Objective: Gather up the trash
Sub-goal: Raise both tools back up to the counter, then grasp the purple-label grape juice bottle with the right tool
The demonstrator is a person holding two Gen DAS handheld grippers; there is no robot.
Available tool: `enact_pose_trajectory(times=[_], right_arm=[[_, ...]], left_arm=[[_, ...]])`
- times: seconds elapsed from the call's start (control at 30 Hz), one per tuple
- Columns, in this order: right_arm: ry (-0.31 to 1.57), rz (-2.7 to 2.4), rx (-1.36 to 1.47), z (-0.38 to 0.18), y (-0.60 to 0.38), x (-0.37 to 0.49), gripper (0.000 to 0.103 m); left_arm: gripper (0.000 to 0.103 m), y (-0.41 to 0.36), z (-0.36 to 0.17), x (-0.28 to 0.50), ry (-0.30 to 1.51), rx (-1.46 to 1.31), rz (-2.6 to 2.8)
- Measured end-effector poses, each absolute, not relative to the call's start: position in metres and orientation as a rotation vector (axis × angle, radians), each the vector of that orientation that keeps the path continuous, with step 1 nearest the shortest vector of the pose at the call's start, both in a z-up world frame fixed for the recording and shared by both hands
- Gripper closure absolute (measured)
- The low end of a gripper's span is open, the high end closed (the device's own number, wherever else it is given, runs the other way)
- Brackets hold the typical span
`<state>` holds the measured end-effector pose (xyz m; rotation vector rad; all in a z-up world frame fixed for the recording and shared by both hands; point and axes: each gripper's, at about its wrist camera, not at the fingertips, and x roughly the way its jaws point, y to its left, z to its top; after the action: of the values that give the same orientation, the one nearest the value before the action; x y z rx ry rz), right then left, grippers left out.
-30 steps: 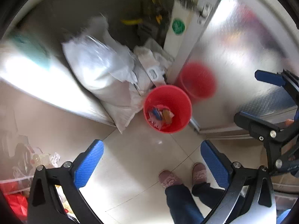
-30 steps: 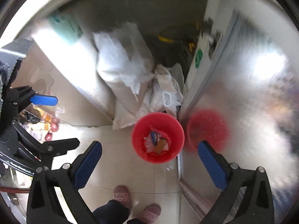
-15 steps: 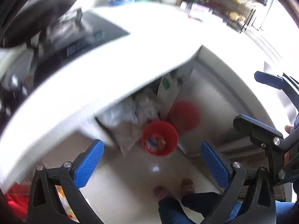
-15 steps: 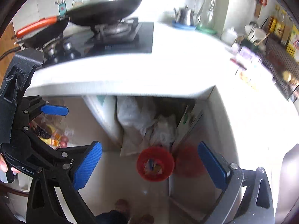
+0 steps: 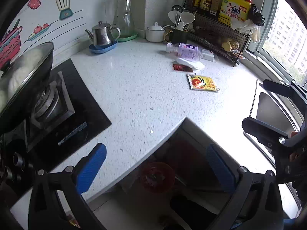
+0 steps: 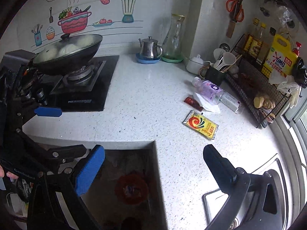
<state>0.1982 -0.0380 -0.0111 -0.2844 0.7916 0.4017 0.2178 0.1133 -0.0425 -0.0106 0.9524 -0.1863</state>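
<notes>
A yellow sachet (image 5: pixel 202 82) (image 6: pixel 200 125) lies flat on the white counter (image 5: pixel 134 88). Beyond it lie a small red packet (image 5: pixel 182 68) (image 6: pixel 192 103), a crumpled white tissue (image 5: pixel 190 63) (image 6: pixel 208 105) and a tipped purple-label plastic bottle (image 5: pixel 185 50) (image 6: pixel 210 90). A red bin (image 5: pixel 157 177) (image 6: pixel 132 188) with wrappers inside stands on the floor below the counter's corner. My left gripper (image 5: pixel 155 164) is open and empty above the counter edge. My right gripper (image 6: pixel 153 169) is open and empty, also above the bin's corner; it shows in the left wrist view (image 5: pixel 268 111).
A gas hob (image 6: pixel 84 88) with a lidded wok (image 6: pixel 67 51) stands at the left. A steel teapot (image 5: pixel 101 34), glass jug (image 5: pixel 124 13), utensil cup (image 6: pixel 215 74) and wire rack (image 5: pixel 216 34) with bottles line the back. A steel sink (image 5: pixel 272 111) is at the right.
Both grippers rose and tilted up from the floor and bin to face the countertop. Both stayed open and empty.
</notes>
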Motion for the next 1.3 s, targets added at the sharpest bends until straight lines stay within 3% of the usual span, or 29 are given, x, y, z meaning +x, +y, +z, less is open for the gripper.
enact_pose_trajectory(times=[0.47,0.77,1.23,1.3], right_arm=[[0.847,0.443,-0.26,0.003,-0.083,0.353,0.001],[0.944,0.469,-0.348,-0.029,-0.087,0.442,0.001],[1.069,0.531,-0.443,-0.084,-0.094,0.531,0.001],[1.07,0.534,-0.487,-0.092,-0.091,0.535,0.005]], left_arm=[[0.0,0.078,-0.02,0.378,1.007,-0.024,-0.207],[0.0,0.065,-0.041,0.454,1.08,-0.014,-0.23],[0.0,0.06,-0.074,0.497,1.158,-0.027,-0.242],[0.0,0.058,-0.077,0.496,1.169,-0.008,-0.25]])
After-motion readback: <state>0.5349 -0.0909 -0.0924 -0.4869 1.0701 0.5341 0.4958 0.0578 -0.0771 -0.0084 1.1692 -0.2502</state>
